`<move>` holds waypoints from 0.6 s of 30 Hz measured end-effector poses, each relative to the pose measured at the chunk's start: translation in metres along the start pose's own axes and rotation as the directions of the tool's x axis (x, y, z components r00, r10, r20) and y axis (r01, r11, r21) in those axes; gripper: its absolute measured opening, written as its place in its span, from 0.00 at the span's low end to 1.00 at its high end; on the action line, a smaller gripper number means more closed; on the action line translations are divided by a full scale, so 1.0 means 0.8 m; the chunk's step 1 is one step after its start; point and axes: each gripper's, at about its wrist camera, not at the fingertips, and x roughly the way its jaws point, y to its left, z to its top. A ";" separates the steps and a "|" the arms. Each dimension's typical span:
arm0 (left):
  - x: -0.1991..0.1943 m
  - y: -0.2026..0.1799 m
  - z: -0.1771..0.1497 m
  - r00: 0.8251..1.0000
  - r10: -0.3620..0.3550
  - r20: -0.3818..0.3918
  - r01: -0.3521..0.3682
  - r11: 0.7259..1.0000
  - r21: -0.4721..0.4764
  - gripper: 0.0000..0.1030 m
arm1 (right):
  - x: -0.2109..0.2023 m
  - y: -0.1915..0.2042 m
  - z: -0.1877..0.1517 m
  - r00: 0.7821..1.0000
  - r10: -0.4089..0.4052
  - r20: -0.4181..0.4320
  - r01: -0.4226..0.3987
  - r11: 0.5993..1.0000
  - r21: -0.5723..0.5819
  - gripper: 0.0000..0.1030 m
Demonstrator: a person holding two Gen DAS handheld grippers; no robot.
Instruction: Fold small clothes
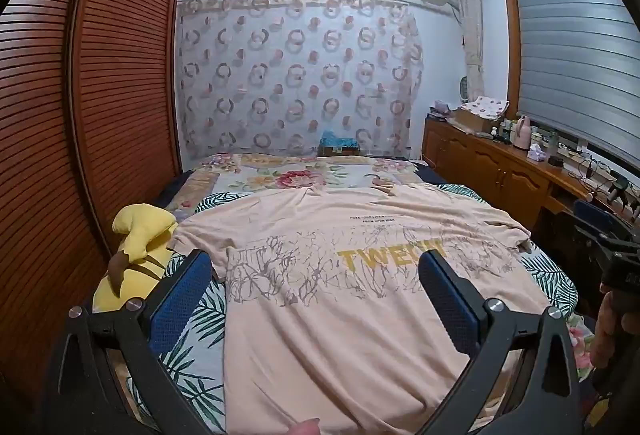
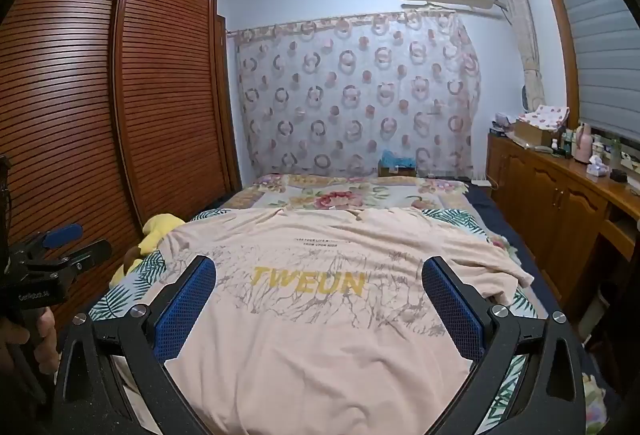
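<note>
Left wrist view: the left gripper (image 1: 316, 275) spreads its blue-padded fingers (image 1: 182, 305) wide and empty above a pale pink cotton T-shirt with yellow lettering (image 1: 320, 295), lying flat on the leaf-print bedspread (image 1: 192, 347). Just outside the left finger sits a yellow plush toy (image 1: 136, 255). Right wrist view: the right gripper (image 2: 320, 283) likewise gapes wide over the shirt; a brown slatted wardrobe (image 2: 120, 95) stands leftward.

Soft matt cotton tee (image 2: 320, 315), glossy slatted wood wardrobe (image 2: 120, 95), textured blue rubbery pads (image 2: 188, 315), plush toy (image 1: 140, 247)
</note>
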 end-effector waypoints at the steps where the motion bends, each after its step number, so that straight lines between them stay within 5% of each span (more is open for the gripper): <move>1: 0.000 0.000 0.000 1.000 -0.001 -0.004 0.001 1.000 0.002 1.00 | 0.000 0.000 0.000 1.000 0.001 -0.004 -0.001 1.000 0.000 1.00; 18: 0.001 -0.001 0.000 1.000 0.002 -0.006 -0.002 1.000 0.003 1.00 | 0.000 0.000 -0.001 1.000 -0.001 0.003 0.001 1.000 0.002 1.00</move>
